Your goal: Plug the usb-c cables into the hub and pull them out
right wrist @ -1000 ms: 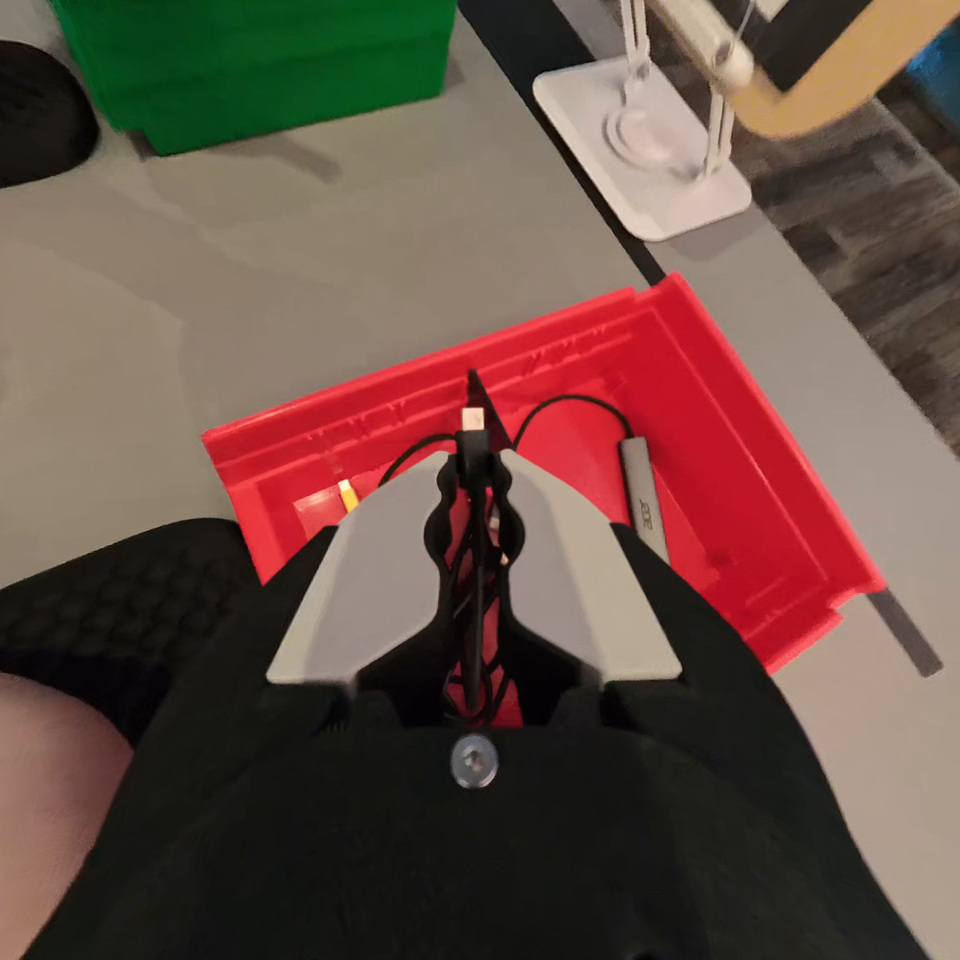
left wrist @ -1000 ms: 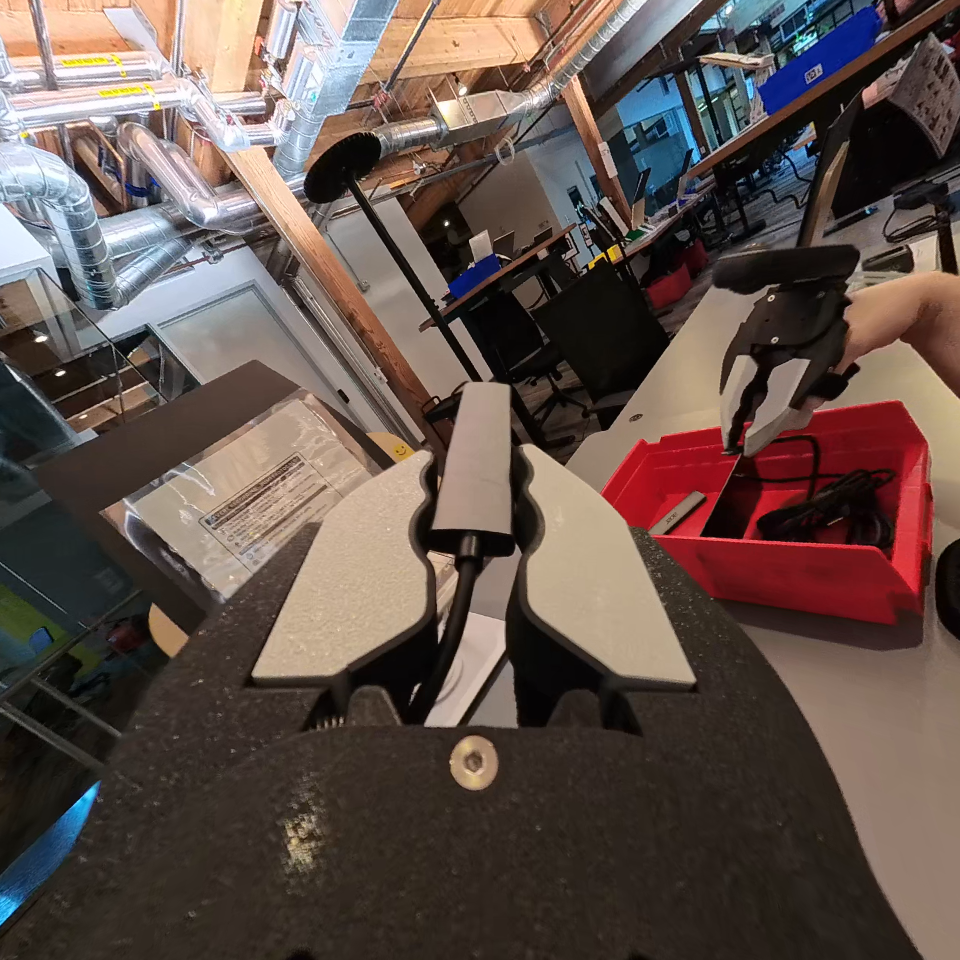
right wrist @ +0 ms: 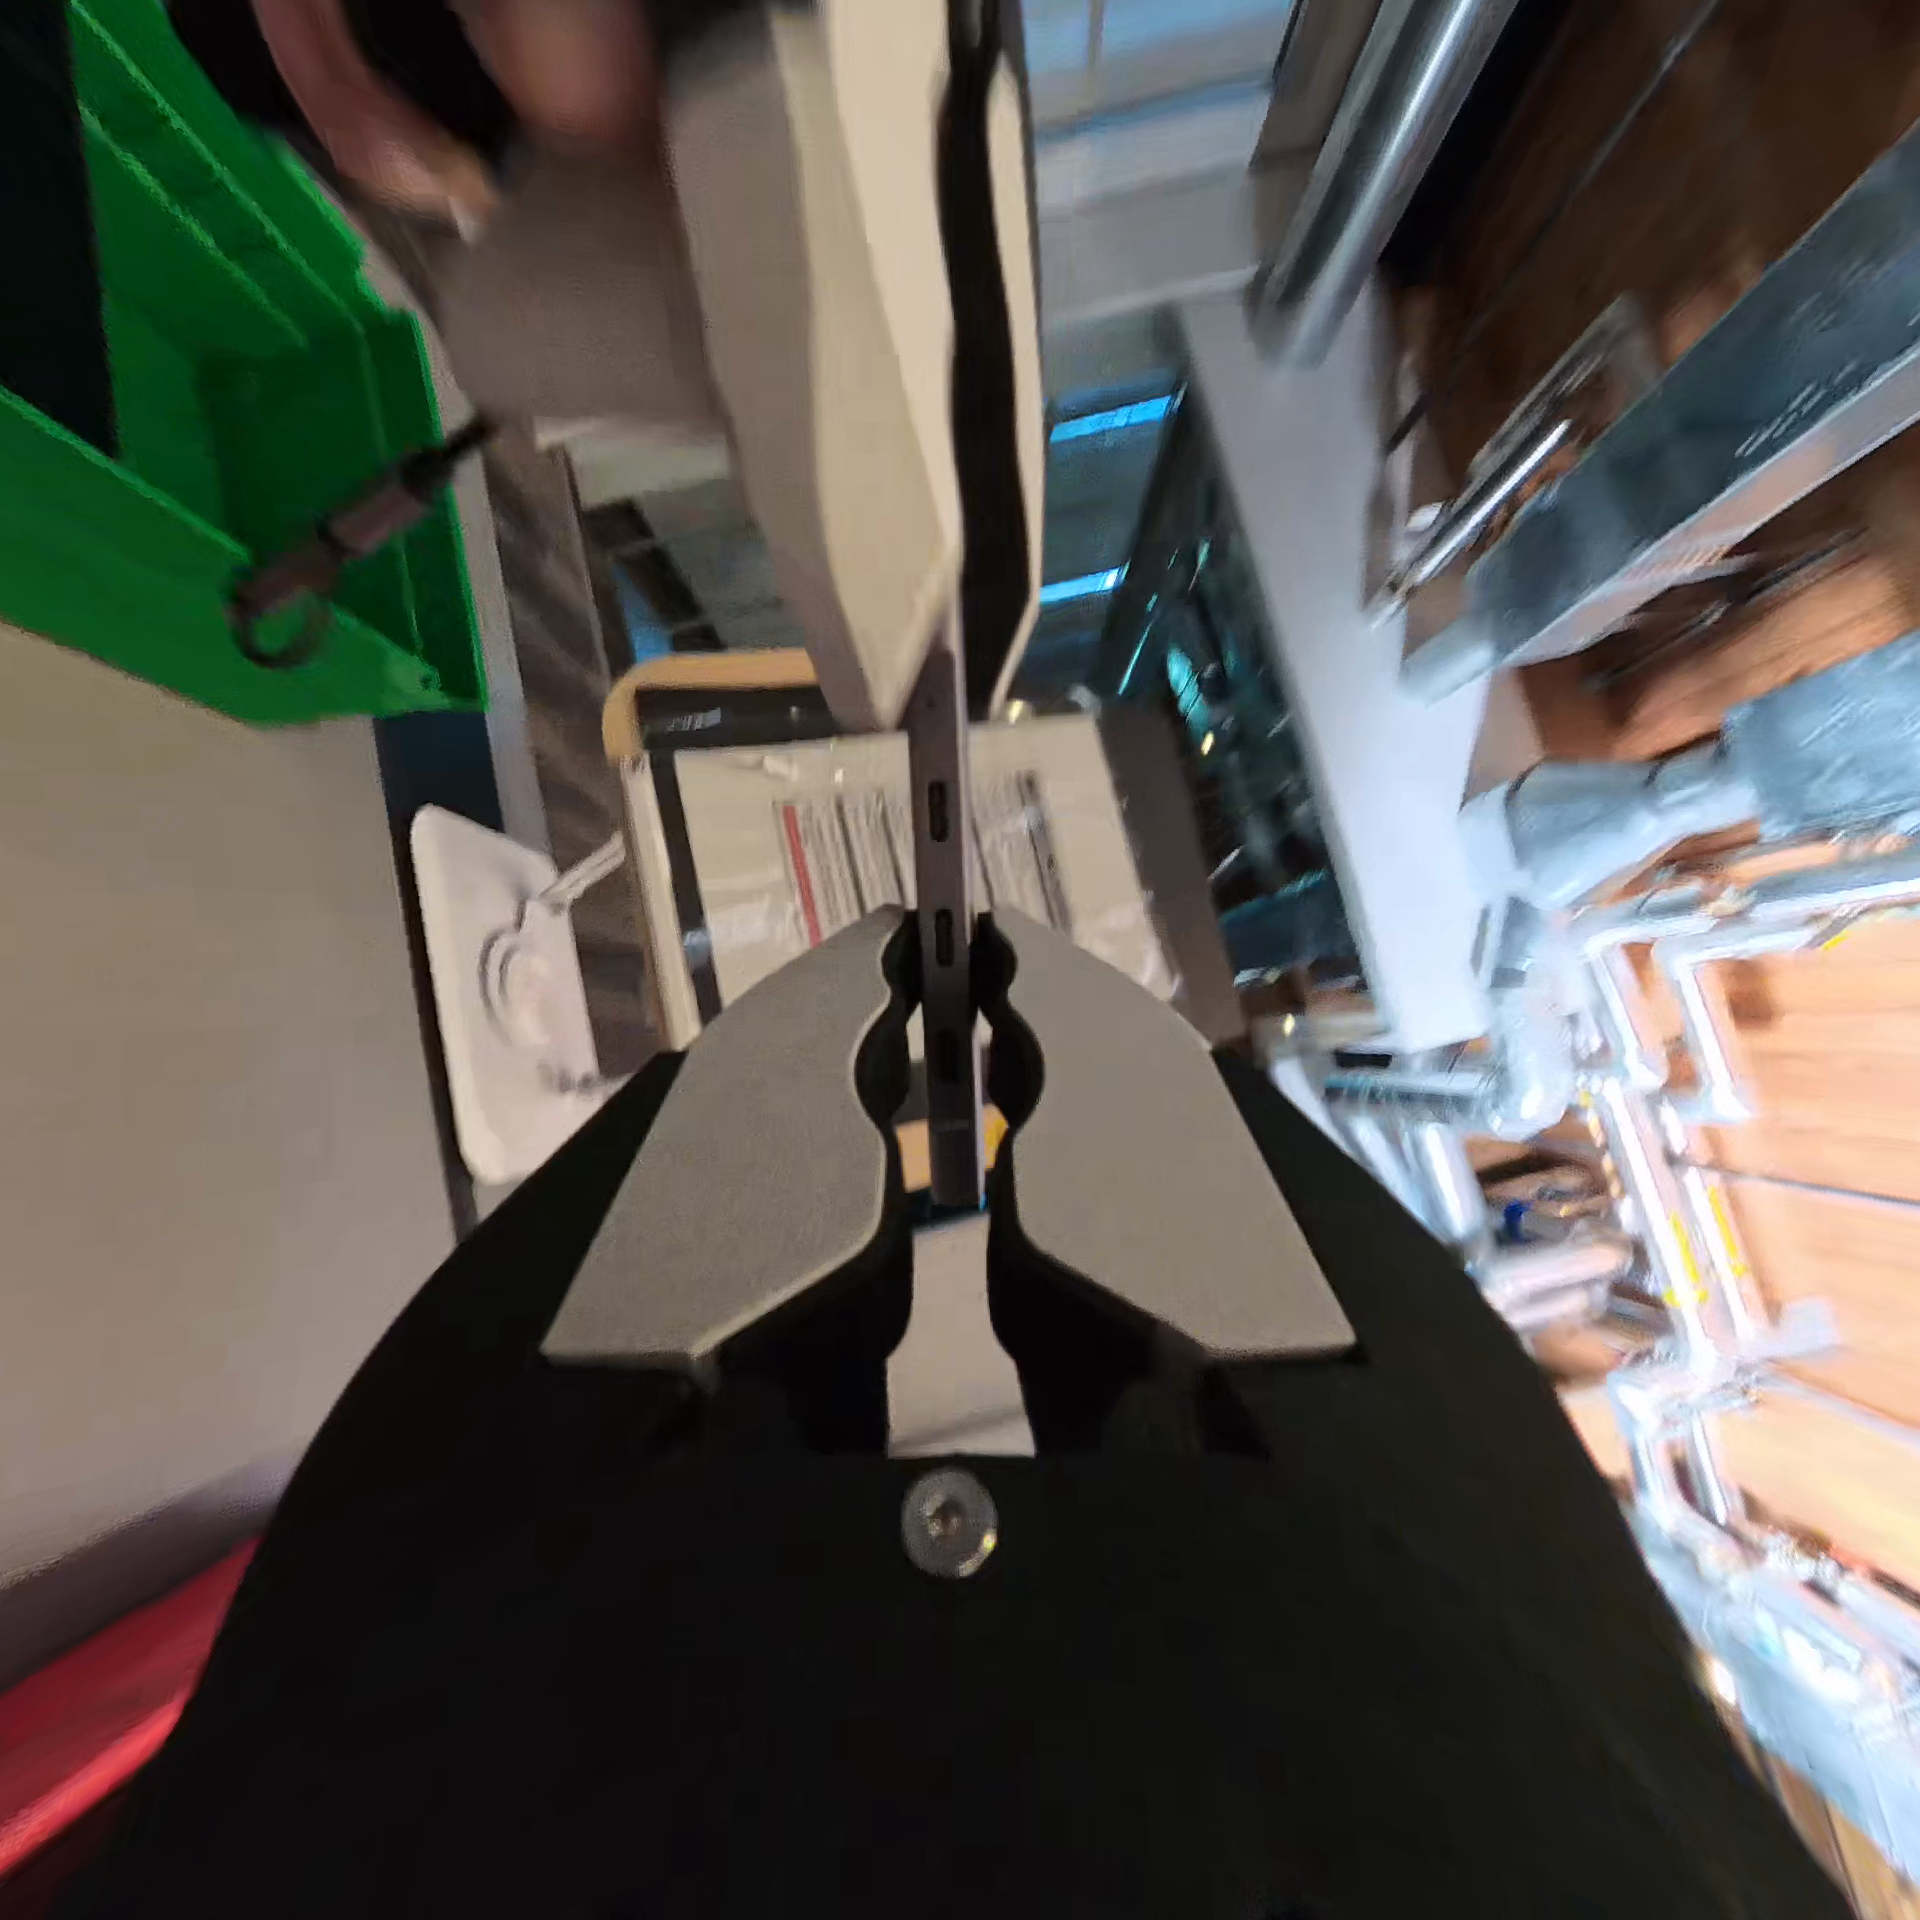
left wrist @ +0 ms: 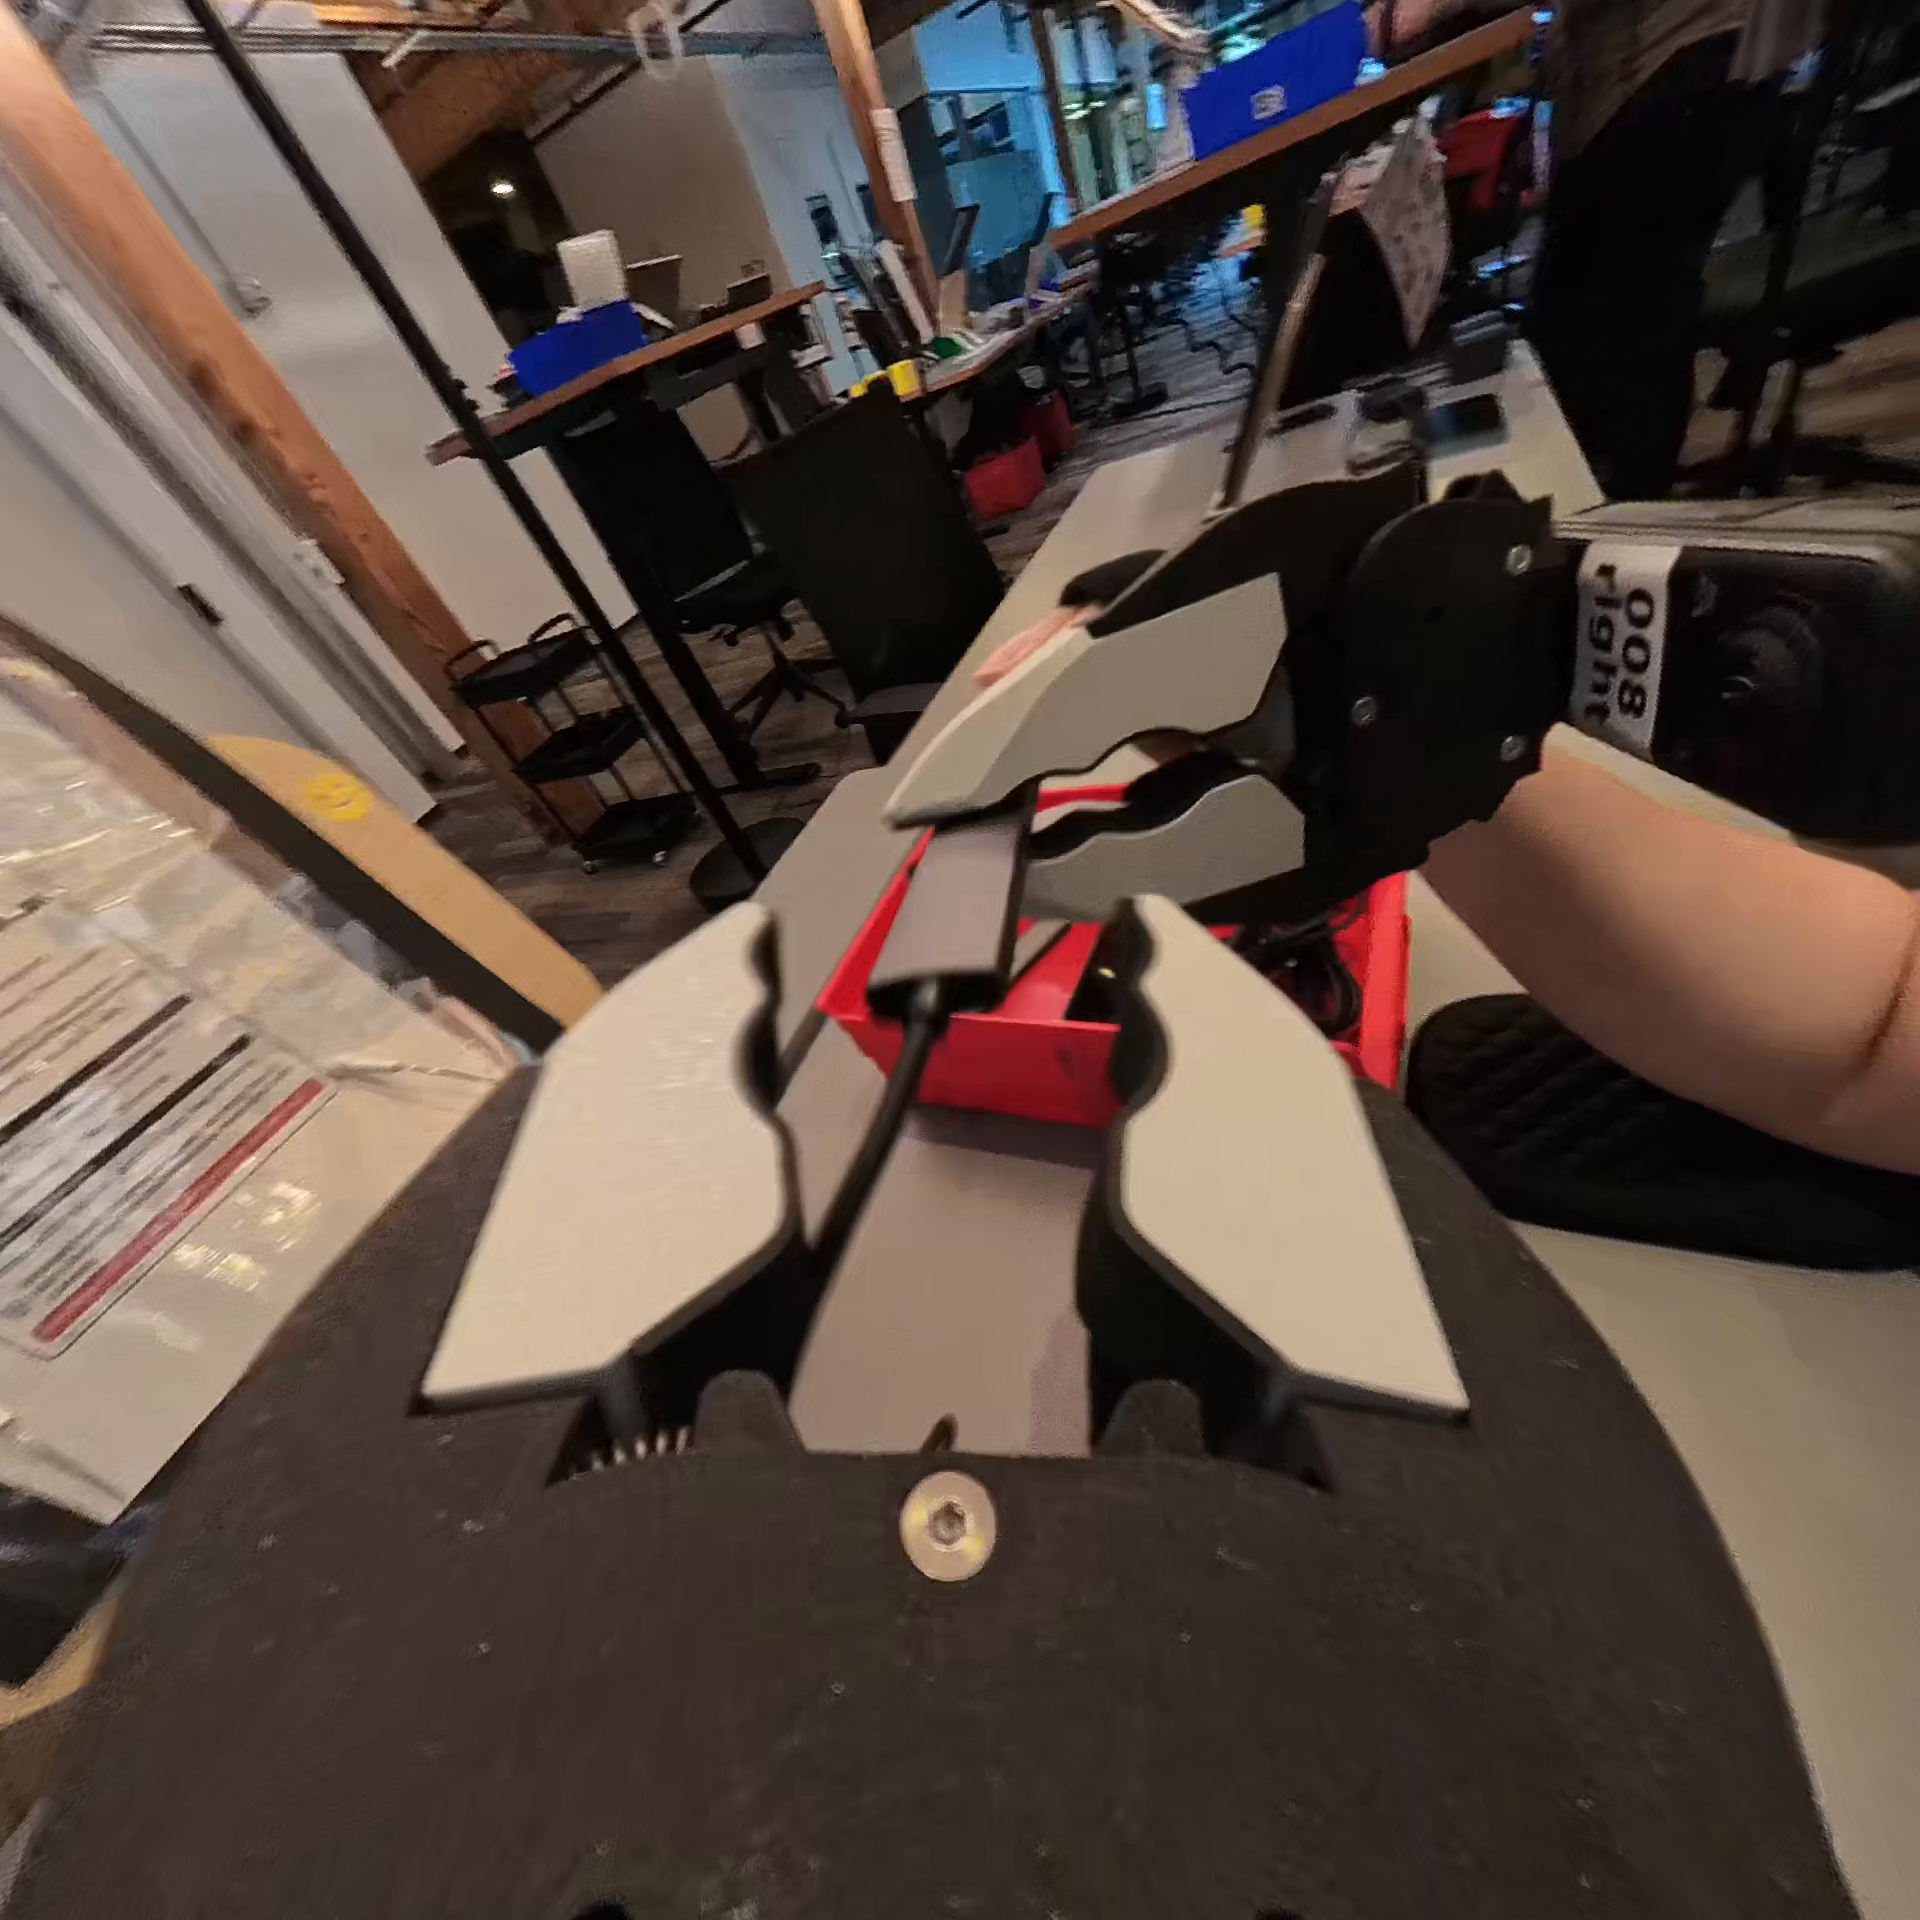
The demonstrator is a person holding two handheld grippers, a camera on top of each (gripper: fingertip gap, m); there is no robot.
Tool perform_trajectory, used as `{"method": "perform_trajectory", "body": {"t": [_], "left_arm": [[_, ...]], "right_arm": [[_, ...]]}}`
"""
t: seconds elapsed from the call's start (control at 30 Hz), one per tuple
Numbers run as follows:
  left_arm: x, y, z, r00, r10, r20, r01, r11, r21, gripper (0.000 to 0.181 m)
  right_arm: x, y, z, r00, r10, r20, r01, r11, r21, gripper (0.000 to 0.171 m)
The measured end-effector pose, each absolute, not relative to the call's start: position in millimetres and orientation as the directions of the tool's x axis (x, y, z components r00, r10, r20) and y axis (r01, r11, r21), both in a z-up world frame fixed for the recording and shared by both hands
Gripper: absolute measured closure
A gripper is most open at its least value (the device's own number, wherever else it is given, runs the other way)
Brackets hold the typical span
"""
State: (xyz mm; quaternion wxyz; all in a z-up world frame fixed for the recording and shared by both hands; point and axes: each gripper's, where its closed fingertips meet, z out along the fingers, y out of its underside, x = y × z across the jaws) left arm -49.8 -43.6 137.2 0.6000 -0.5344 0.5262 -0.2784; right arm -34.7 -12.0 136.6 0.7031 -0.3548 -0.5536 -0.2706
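Observation:
The dark grey hub [left wrist: 956,914] hangs in the air between both grippers, its black lead [left wrist: 883,1101] trailing down towards me. My left gripper [left wrist: 945,914] is open, its fingers wide on either side of the hub's near end without touching it. My right gripper [left wrist: 966,831] comes in from the right and is shut on the hub's far end. In the right wrist view the hub [right wrist: 940,831] shows edge-on with several ports, clamped in my right gripper [right wrist: 940,925], and the left gripper [right wrist: 940,696] is beyond it. Black cables [left wrist: 1299,977] lie in the red bin [left wrist: 997,1060].
The red bin stands on the grey table just below the hub. A black padded rest [left wrist: 1610,1122] lies at the right under a person's forearm [left wrist: 1662,935]. A green bin [right wrist: 208,468] and a white lamp base [right wrist: 499,987] stand on the table. A bagged panel [left wrist: 156,1091] leans at the left.
My right gripper has let go of the USB-C cable, left the red bin and shut on the hub's far end. My left gripper has opened off the hub.

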Motion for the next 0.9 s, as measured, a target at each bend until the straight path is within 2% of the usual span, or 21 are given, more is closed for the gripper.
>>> {"method": "perform_trajectory", "body": {"t": [0.03,0.1,0.17,0.3,0.4,0.6,0.73,0.8,0.9], "left_arm": [[-54.5,-39.8,140.2,0.320,-0.887,-0.332,-0.229,0.267,-0.936,0.109],[-64.9,-37.1,145.6,0.346,-0.877,-0.333,-0.231,0.264,-0.936,0.106],[-73.8,-38.2,151.4,0.355,-0.877,-0.325,-0.217,0.261,-0.941,0.110],[-84.9,-40.0,158.9,0.368,-0.872,-0.324,-0.198,0.267,-0.943,0.118],[-88.3,-37.1,158.9,0.380,-0.864,-0.330,-0.207,0.269,-0.941,0.119],[-89.6,-33.1,156.1,0.389,-0.861,-0.328,-0.224,0.257,-0.940,0.120],[-90.7,-33.2,157.0,0.392,-0.857,-0.333,-0.226,0.262,-0.938,0.121],[-91.4,-32.2,157.2,0.396,-0.854,-0.336,-0.228,0.263,-0.937,0.121],[-91.4,-31.6,156.0,0.395,-0.856,-0.334,-0.232,0.259,-0.938,0.121]], "right_arm": [[-20.7,-4.1,135.5,0.240,0.029,0.970,0.802,0.557,-0.215,0.161],[21.7,15.4,135.0,0.279,0.061,0.958,0.859,0.431,-0.278,0.161],[71.9,30.9,129.0,0.370,0.137,0.919,0.866,0.306,-0.395,0.161],[166.3,40.3,119.7,0.488,0.099,0.867,0.855,0.148,-0.498,0.161],[206.3,42.0,104.6,0.577,0.128,0.806,0.805,0.075,-0.588,0.161],[227.0,57.5,32.3,0.552,0.355,0.754,0.823,-0.086,-0.562,0.161],[221.9,65.3,36.9,0.588,0.335,0.736,0.792,-0.055,-0.608,0.161],[208.2,62.7,35.4,0.593,0.395,0.702,0.767,-0.010,-0.642,0.161],[188.4,59.4,7.7,0.563,0.559,0.608,0.753,-0.044,-0.657,0.161]]}}
